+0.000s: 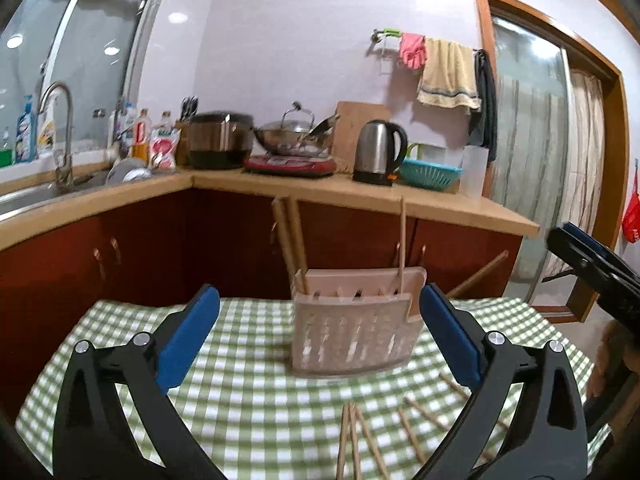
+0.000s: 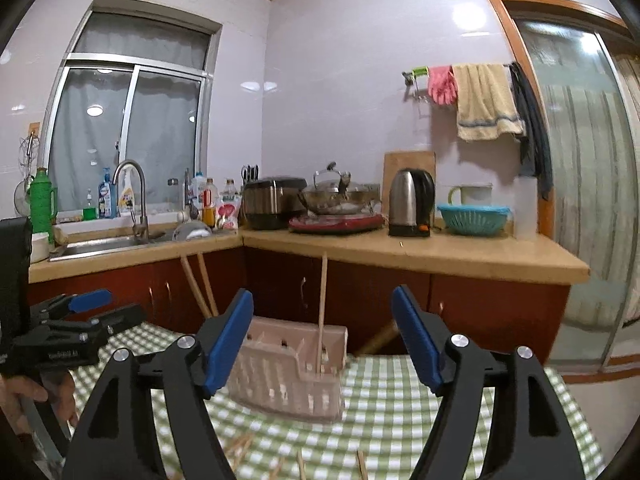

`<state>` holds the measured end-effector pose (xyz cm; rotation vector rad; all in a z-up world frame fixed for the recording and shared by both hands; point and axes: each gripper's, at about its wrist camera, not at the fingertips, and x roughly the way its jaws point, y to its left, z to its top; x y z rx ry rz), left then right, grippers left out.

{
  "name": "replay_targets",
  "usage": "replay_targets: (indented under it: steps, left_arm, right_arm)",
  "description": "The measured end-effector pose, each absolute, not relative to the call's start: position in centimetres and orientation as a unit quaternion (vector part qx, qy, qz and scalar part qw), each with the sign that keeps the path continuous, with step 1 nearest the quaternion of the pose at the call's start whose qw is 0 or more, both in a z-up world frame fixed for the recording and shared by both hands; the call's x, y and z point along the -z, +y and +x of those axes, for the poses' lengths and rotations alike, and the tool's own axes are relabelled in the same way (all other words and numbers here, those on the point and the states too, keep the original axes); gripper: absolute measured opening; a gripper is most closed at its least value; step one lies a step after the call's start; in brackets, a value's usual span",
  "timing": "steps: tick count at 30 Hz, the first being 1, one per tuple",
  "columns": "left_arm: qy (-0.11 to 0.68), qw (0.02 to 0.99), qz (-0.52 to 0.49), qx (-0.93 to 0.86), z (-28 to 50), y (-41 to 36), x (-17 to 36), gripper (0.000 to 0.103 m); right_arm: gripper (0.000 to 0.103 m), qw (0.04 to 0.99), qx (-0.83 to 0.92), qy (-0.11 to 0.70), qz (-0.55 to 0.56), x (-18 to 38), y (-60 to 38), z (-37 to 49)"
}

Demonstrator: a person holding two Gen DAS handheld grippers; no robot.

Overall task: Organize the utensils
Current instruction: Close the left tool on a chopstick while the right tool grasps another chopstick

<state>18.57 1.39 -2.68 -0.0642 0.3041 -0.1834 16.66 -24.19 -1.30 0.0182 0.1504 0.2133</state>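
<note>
Covering table: green checked cloth (image 1: 248,396).

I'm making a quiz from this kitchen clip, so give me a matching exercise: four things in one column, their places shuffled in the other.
Things:
1. pink utensil holder
2. loose chopsticks
3. electric kettle
4. pink rubber gloves

Places:
A. hanging on the wall rail
B. standing on the checked tablecloth
C. on the wooden counter
D. lying flat on the cloth, nearer the camera

Pairs: 1-B, 2-D, 3-C, 4-A

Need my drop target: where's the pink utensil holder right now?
The pink utensil holder stands mid-table on the green checked cloth, centred ahead between both open claws.
</note>
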Motion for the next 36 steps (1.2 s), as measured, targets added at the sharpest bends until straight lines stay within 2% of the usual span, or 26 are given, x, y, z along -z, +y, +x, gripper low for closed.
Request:
replay_targets:
  steps: [12,16,24,26,28,36]
  left_arm:
    - [0.232,0.97,-0.056,0.053,12.7,4.5,10.5,0.097]
    - [0.246,0.967,-0.043,0.054,10.8,4.2,12.5,0.097]
    - [0.289,0.955,-0.022,0.065,8.6,3.3,16.3,0.097]
    - [0.299,0.952,-0.018,0.072,8.4,3.0,17.0,0.092]
    - [0.307,0.949,-0.007,0.075,8.4,2.5,17.6,0.08]
    - [0.338,0.937,0.011,0.092,8.5,1.4,19.4,0.054]
  right_arm:
    - [0.071,0.981,-0.09,0.169,0.009,10.7,-25.9,10.4]
    - [0.059,0.973,-0.092,0.209,0.021,14.1,-26.5,8.9]
    - [0.053,0.962,-0.09,0.258,0.029,18.2,-27.2,7.4]
    - [0.051,0.96,-0.09,0.263,0.028,18.6,-27.1,7.3]
    - [0.05,0.96,-0.09,0.265,0.025,19.0,-27.0,7.1]
    - [0.043,0.957,-0.09,0.275,0.023,19.9,-27.1,6.9]
